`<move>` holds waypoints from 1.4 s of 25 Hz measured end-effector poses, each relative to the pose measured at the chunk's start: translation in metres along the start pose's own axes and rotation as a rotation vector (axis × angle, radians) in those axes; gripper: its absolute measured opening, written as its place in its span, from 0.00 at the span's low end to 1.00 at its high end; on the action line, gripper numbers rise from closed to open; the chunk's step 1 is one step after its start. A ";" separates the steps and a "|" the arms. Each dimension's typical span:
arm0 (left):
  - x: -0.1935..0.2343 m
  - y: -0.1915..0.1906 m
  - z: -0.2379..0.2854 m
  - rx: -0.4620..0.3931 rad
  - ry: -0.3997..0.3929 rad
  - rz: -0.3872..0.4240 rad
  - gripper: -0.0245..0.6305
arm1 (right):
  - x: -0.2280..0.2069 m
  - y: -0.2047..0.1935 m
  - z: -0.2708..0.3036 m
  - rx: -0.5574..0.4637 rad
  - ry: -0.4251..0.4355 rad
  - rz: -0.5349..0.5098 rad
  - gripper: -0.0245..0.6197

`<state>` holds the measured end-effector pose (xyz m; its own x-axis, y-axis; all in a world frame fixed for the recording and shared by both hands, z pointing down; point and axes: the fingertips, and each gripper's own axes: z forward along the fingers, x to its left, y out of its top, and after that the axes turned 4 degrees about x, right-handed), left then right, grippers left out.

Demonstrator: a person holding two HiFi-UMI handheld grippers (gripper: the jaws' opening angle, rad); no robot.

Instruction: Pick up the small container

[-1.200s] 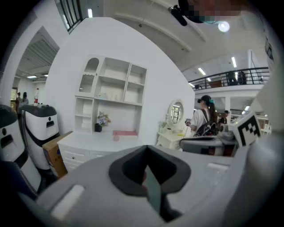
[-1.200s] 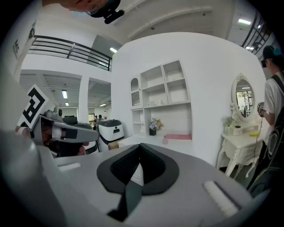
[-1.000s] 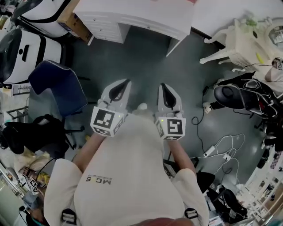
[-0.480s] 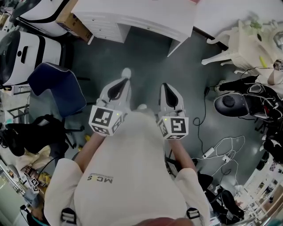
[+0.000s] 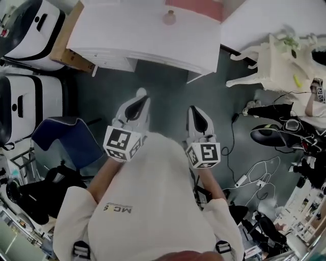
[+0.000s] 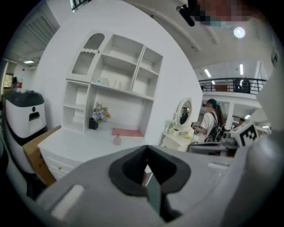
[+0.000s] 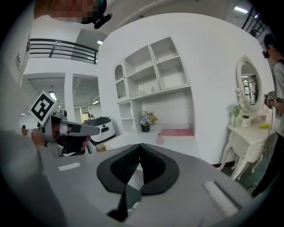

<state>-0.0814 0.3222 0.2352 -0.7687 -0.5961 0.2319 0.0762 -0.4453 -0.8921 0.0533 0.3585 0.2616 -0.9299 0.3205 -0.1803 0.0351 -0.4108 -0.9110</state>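
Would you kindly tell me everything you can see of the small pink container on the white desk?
The small container is a pale pink, round-bodied bottle with a narrower top. It stands upright on the white desk, just off the edge of a pink mat. Only the desk touches it. Its material and contents are too small to judge.

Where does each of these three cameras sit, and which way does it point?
Head view: on the person's head, facing steeply down; shows their white shirt, the left tool and the right tool.
Left gripper view: rides the left tool, facing along its shut jaws towards the white desk; right tool at right.
Right gripper view: rides the right tool, facing that desk; left tool at left.
Shared: both gripper views show the small pink container on the desk.
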 end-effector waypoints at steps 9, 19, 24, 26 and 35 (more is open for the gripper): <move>0.152 0.099 0.118 0.038 -0.123 -0.019 0.04 | -0.007 0.093 0.185 -0.024 -0.002 -0.051 0.03; 0.223 0.138 0.185 0.054 -0.083 -0.011 0.04 | -0.039 0.136 0.283 -0.031 -0.010 -0.067 0.03; 0.229 0.134 0.219 0.073 -0.038 -0.030 0.04 | -0.075 0.141 0.320 -0.040 0.021 -0.073 0.03; 0.226 0.132 0.234 0.084 -0.025 -0.025 0.04 | -0.089 0.143 0.332 -0.054 0.040 -0.080 0.03; 0.244 0.114 0.294 0.067 0.052 -0.032 0.04 | -0.125 0.124 0.391 -0.048 0.094 -0.105 0.08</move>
<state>-0.0735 -0.0704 0.3037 -0.8034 -0.5458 0.2382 0.0917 -0.5087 -0.8560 0.0307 -0.0663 0.3166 -0.8912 0.4388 -0.1151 -0.0409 -0.3303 -0.9430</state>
